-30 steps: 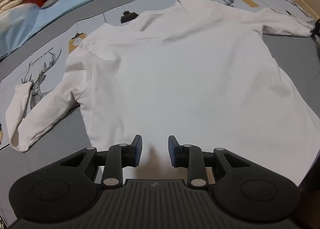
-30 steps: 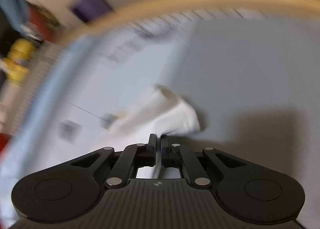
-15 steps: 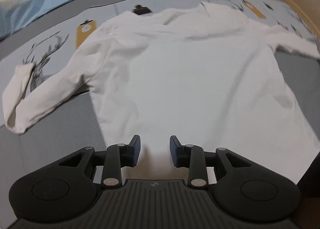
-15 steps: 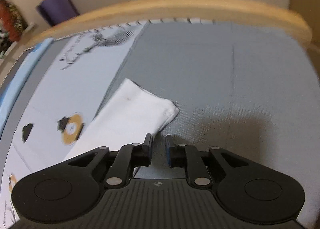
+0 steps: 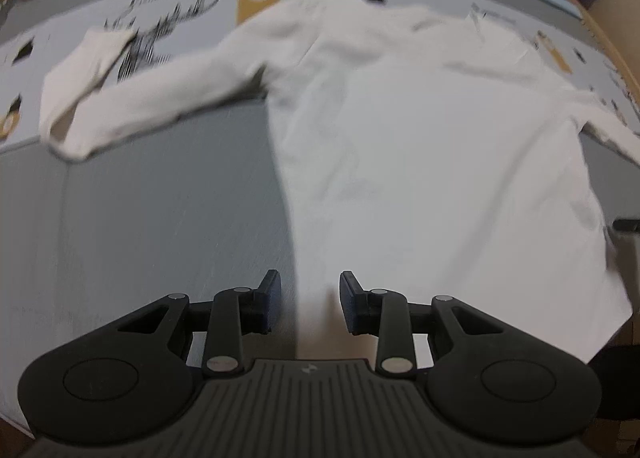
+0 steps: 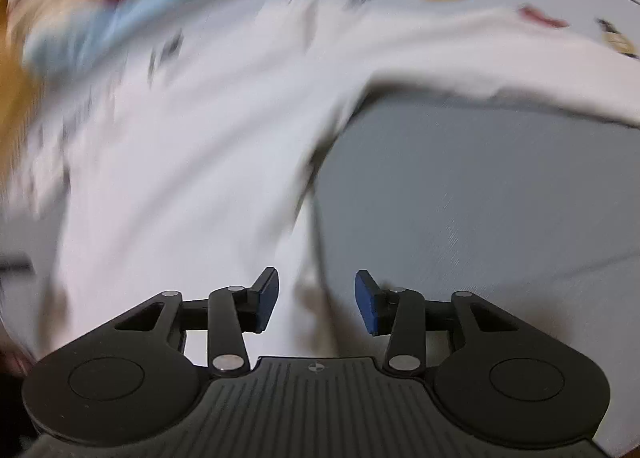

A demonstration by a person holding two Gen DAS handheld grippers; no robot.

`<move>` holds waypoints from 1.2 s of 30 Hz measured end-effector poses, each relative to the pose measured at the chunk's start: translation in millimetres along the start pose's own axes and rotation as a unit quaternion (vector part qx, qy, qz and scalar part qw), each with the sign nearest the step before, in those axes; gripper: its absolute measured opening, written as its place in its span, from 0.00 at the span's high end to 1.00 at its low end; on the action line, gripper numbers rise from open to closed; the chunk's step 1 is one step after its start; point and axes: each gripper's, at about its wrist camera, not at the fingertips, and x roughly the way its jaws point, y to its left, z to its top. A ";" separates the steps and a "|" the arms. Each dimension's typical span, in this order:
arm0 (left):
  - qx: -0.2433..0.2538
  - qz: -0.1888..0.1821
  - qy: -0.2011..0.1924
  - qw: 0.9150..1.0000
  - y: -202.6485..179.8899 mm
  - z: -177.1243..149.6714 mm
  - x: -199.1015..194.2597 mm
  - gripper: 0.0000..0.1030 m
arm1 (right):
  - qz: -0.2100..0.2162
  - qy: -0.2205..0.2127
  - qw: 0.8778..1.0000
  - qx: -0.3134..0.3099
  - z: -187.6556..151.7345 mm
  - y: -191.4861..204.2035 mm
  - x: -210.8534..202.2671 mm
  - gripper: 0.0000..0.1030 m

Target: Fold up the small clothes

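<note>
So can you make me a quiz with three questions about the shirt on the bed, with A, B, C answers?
1. Where does the white shirt lie?
A. Spread flat on the grey bed cover
B. Hanging on a hook
C. Stuffed in a basket

2. What colour are the pads on the right gripper?
A. Green
B. Blue
C. Yellow

3. What is pinched in the left gripper?
A. A sleeve
B. A sock
C. Nothing

Answers:
1. A, as the body and both sleeves lie spread out on the cover.
2. B, as both fingers end in blue pads; its jaws are opening with nothing pressed between them.
3. C, as the fingers stand apart above the shirt's side edge, gripping no cloth.
</note>
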 end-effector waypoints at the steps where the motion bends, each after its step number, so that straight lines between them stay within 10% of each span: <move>1: 0.001 0.000 0.009 1.000 2.3 -5.9 2.8 0.65 | -0.014 0.016 1.000 -0.011 -5.2 7.5 5.9 0.54; 5: 0.023 0.005 0.047 0.999 1.3 -32.2 16.0 0.65 | -0.067 0.023 0.997 -0.023 -26.2 15.4 17.0 0.55; 9: 0.072 0.019 0.074 0.995 -7.0 -54.6 26.2 0.65 | -0.073 0.019 0.997 -0.019 -43.1 21.1 12.7 0.96; 14: 0.107 0.012 0.087 0.990 -15.1 -69.0 30.2 0.70 | -0.102 0.008 0.995 -0.006 -57.8 30.5 3.8 0.97; 17: 0.142 0.005 0.087 0.986 -26.5 -76.6 28.0 0.90 | -0.106 0.005 0.994 0.036 -60.7 20.7 5.5 0.97; 23: 0.137 -0.008 0.022 0.990 -31.9 -78.3 -5.1 0.90 | -0.108 -0.040 0.993 -0.010 -69.8 51.8 -17.1 0.96; 26: 0.142 -0.013 0.050 0.988 -31.7 -82.5 3.7 0.87 | -0.091 -0.055 0.994 -0.022 -74.4 65.2 -18.4 0.95; 29: 0.193 0.022 0.088 0.977 -42.8 -93.7 18.4 0.86 | -0.128 0.001 0.990 -0.055 -78.2 71.4 7.0 0.85; 34: 0.160 -0.019 0.052 0.985 -43.7 -87.3 1.6 0.78 | -0.152 0.046 0.985 -0.065 -87.6 68.8 19.3 0.78; 36: 0.183 0.020 0.087 0.979 -45.8 -93.8 15.2 0.79 | -0.160 0.049 0.983 -0.071 -85.4 68.7 20.4 0.70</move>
